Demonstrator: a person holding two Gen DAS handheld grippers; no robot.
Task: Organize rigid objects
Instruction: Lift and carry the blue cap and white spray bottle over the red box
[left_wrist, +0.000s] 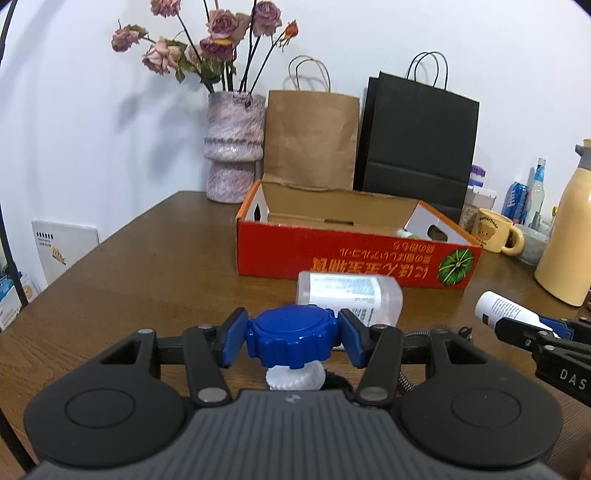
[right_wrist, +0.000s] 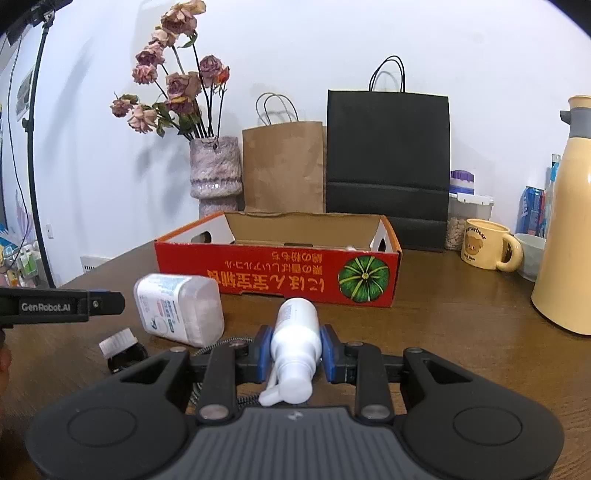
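Left gripper (left_wrist: 292, 341) clamped on a blue ribbed cap (left_wrist: 291, 338), pads tight against both its sides, white ribbed piece (left_wrist: 295, 377) just below. Right gripper (right_wrist: 295, 350) closed around a white pump bottle (right_wrist: 297, 334), long axis along the fingers, base toward the red cardboard box (right_wrist: 277, 271), pump head back toward the camera. Clear jar (right_wrist: 181, 308) lying on its side on the wooden table (right_wrist: 461, 332), near the box front, base toward the right gripper's camera

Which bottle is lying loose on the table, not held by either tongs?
The translucent bottle, on its side before the red box. The left tongs hold the blue-capped bottle; the right tongs hold the white pump bottle.
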